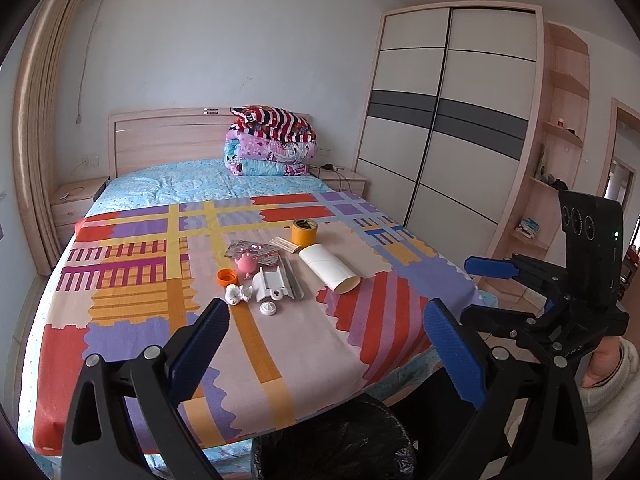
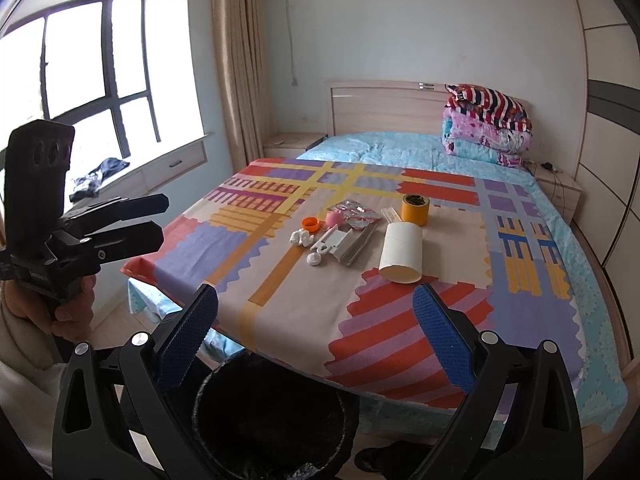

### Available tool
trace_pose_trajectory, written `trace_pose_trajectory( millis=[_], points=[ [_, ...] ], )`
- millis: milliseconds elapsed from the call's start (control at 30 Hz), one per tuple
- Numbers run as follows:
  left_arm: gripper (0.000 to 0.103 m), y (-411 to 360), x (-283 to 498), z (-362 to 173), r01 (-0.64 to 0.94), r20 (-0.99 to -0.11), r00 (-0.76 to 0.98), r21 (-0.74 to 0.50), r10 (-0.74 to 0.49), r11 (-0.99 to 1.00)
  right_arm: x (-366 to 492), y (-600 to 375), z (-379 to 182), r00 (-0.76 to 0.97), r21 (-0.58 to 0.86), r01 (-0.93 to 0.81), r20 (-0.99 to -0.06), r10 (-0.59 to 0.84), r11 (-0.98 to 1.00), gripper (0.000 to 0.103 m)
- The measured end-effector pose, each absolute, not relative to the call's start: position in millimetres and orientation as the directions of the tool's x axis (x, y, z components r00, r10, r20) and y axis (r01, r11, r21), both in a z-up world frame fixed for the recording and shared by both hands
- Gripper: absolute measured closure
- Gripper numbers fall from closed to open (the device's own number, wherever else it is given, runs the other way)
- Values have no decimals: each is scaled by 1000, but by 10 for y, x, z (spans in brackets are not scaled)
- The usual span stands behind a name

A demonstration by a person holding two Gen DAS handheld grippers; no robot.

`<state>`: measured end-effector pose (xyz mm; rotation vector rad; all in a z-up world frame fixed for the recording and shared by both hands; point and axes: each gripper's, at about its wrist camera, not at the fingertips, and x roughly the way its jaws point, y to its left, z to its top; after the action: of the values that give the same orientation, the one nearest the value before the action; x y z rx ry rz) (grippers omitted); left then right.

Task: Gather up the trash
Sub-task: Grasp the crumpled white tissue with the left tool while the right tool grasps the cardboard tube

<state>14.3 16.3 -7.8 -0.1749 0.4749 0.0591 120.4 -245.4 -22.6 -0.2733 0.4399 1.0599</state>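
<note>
Small items lie on the patterned bed cover [image 1: 280, 344]: a white paper roll [image 1: 330, 268] [image 2: 402, 252], an orange tape roll [image 1: 304, 232] [image 2: 415, 209], an orange cap [image 1: 227, 277] [image 2: 311, 224], a pink toy [image 1: 246, 264] [image 2: 335, 218], crumpled white tissue [image 1: 239, 294] [image 2: 302, 238], a white plastic piece [image 1: 270, 284] [image 2: 334, 242], a round white cap [image 1: 269, 308] [image 2: 315, 259] and foil wrappers [image 1: 250, 249] [image 2: 360, 214]. A black-lined trash bin [image 1: 332, 444] [image 2: 272, 416] stands at the bed's foot. My left gripper [image 1: 324, 344] and my right gripper [image 2: 316, 336] are open and empty, short of the items.
Folded quilts [image 1: 272, 142] are stacked at the headboard. A wardrobe [image 1: 448, 120] stands to the right of the bed, nightstands [image 1: 76, 200] flank it, and a window seat [image 2: 160, 164] lies to the left. The right gripper shows in the left wrist view [image 1: 496, 292].
</note>
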Motion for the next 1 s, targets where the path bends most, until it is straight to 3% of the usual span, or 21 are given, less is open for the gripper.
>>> trace_pose_trajectory(
  millis=[167,333,400,600,733,833,1000],
  points=[
    [9,293,276,-157,-113,-478,878,-152,27,982,1353,-2361,-232,427,-13,-877,-482,765,481,4],
    [14,451,461,-284,-128,-510,860,-159,29,979,1580,-2216,-300,425,3,-869,-509,749,495,5],
    [22,524,542,-346,-134,-529,848,-163,28,977,1656,-2148,-342,421,10,-867,-520,743,499,5],
    [26,774,791,-524,-161,-571,820,-167,38,973,1964,-1886,-527,412,35,-855,-563,717,518,5],
    [33,974,994,-699,-183,-611,790,-176,39,967,2183,-1714,-683,401,63,-838,-602,691,541,18],
    [42,1099,1138,-827,-204,-639,768,-184,40,961,2316,-1605,-779,406,68,-826,-618,674,560,22],
    [46,1211,1382,-992,-214,-669,743,-193,32,958,2485,-1443,-893,415,67,-810,-636,651,582,26]
  ],
)
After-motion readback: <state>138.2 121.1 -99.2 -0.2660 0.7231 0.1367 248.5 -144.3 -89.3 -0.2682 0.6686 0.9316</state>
